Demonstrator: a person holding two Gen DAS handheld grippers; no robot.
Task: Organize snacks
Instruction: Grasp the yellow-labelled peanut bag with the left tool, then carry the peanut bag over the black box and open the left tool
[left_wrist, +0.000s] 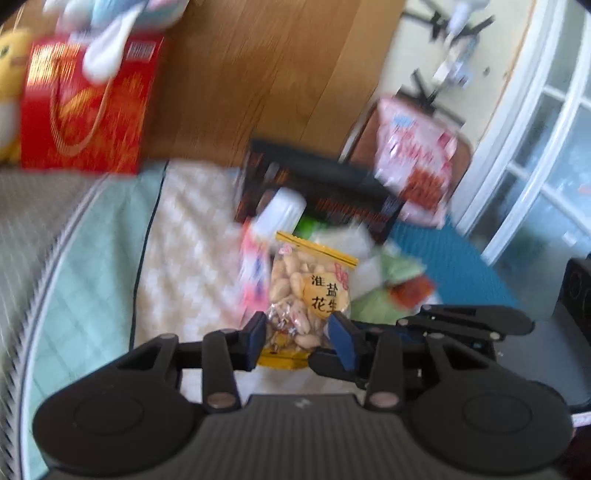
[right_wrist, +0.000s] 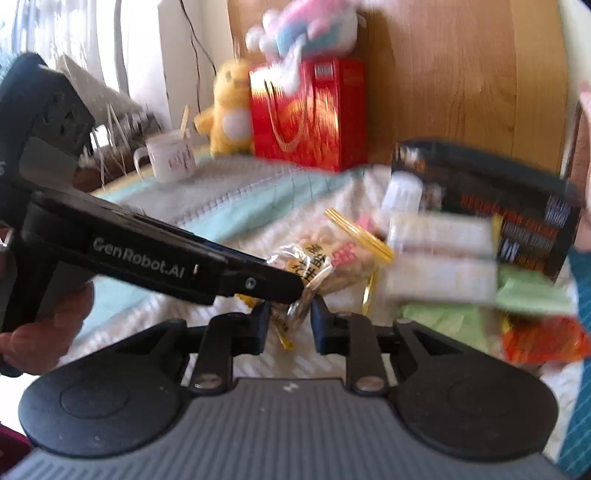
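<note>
A red gift box (left_wrist: 88, 107) stood far left on the bed (left_wrist: 92, 266). At centre, the left gripper (left_wrist: 299, 338) grasped the peanut packet (left_wrist: 308, 295) at its lower end, fingers clenched on it. The right gripper (right_wrist: 290, 319) had its fingers around the packet's twisted corner, whether pinching I cannot tell. Behind stood a black box (left_wrist: 332, 192), right of it a pink snack bag (left_wrist: 417, 162).

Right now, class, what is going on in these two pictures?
A person is sorting snacks on a bed. The left tongs are shut on a clear bag of peanuts, held above the quilt. The right tongs sit around the same bag's lower end. More packets lie beside a black box.
</note>
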